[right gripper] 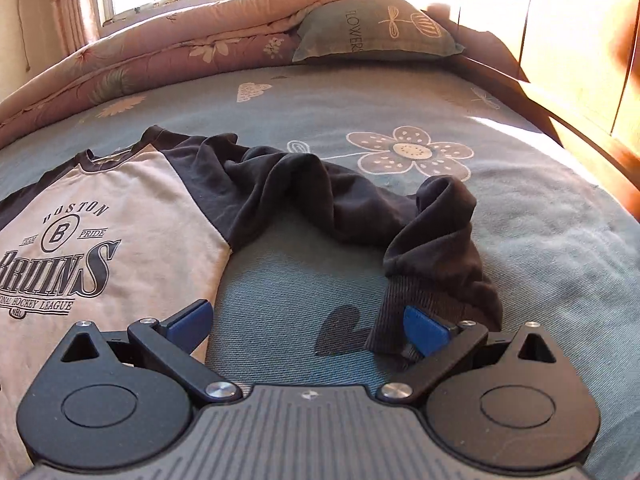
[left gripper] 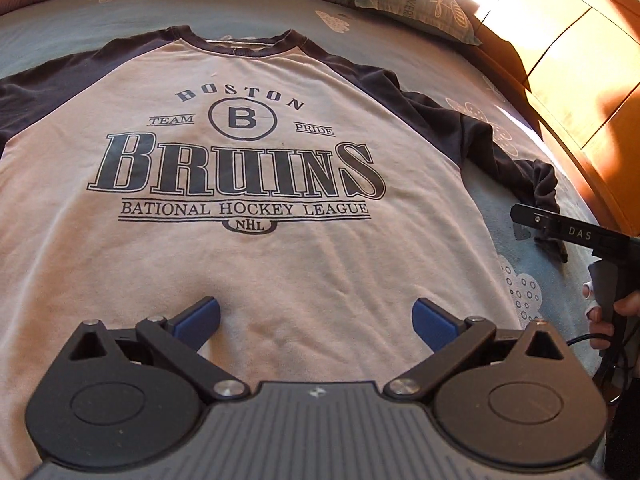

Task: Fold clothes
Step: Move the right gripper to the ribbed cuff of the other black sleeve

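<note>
The cream cotton sweatshirt with dark navy raglan sleeves and a printed hockey crest point(left gripper: 240, 152) lies face up and spread flat on the grey-blue flowered bedspread point(right gripper: 400, 96), collar away from the camera, with no fold in it that either view shows; its far left sleeve runs out of the left wrist view. Over the lower middle of the cream body the left gripper point(left gripper: 316, 320) hangs with its blue-padded fingers spread wide and nothing between them. Further right, the dark navy right sleeve point(right gripper: 320, 192) lies rumpled and bent back on itself, its ribbed cuff point(right gripper: 404, 312) nearest the right gripper point(right gripper: 308, 322); that gripper is also spread wide and empty, one blue pad just at the cuff's edge, the other near the sweatshirt's side hem. A hand point(left gripper: 612, 320) holds its handle at the right edge of the left wrist view.

Judged from here, the risks sit with the crumpled sleeve; a pinch on the ribbing alone could drag the bunched cloth and carry creases into any fold; the soft bedspread could be nipped along with the cuff and lift with it; pulling the sleeve across with nothing pinning the body could skew the flat front and slide the whole garment sideways.
</note>
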`<move>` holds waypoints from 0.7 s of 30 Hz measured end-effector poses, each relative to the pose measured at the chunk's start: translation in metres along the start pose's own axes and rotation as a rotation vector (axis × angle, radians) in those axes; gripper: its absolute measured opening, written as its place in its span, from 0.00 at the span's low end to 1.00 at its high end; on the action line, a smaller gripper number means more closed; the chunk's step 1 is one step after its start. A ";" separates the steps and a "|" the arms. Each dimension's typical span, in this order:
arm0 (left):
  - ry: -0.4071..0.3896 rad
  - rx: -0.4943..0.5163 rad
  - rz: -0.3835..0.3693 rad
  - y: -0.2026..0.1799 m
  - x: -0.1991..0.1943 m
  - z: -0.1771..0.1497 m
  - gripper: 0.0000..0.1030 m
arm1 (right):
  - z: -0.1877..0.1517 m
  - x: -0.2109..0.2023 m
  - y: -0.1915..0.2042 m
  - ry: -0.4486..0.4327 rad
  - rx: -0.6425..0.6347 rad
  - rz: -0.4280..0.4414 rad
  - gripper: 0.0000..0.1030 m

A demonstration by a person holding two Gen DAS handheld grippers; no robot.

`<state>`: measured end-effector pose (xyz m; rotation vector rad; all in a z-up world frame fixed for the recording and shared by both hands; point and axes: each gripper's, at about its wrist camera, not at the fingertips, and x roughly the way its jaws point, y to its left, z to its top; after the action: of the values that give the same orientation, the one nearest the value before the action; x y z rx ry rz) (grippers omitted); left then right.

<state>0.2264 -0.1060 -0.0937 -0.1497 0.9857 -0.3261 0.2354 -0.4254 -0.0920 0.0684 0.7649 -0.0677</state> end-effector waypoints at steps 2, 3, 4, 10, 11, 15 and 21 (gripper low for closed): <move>-0.005 0.009 0.001 -0.003 0.002 0.003 0.98 | 0.003 0.000 -0.012 -0.008 -0.007 -0.028 1.00; -0.006 0.009 0.000 -0.005 0.004 0.005 0.98 | 0.005 0.000 -0.019 -0.008 -0.012 -0.045 1.00; -0.007 0.008 -0.005 -0.006 0.005 0.006 0.99 | 0.006 0.000 -0.025 -0.013 -0.011 -0.063 1.00; 0.003 0.023 -0.012 -0.015 0.014 0.012 0.98 | 0.018 0.008 -0.080 -0.018 -0.001 -0.208 1.00; 0.007 0.028 -0.008 -0.016 0.016 0.012 0.98 | 0.020 0.013 -0.092 -0.012 0.009 -0.230 1.00; 0.017 0.042 0.004 -0.020 0.022 0.012 0.99 | 0.019 0.014 -0.139 0.008 0.113 -0.281 1.00; 0.027 0.056 0.014 -0.023 0.026 0.014 0.99 | 0.005 -0.006 -0.203 -0.016 0.312 -0.276 1.00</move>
<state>0.2469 -0.1368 -0.1007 -0.0878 1.0025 -0.3429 0.2171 -0.6279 -0.0918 0.2584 0.7391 -0.4501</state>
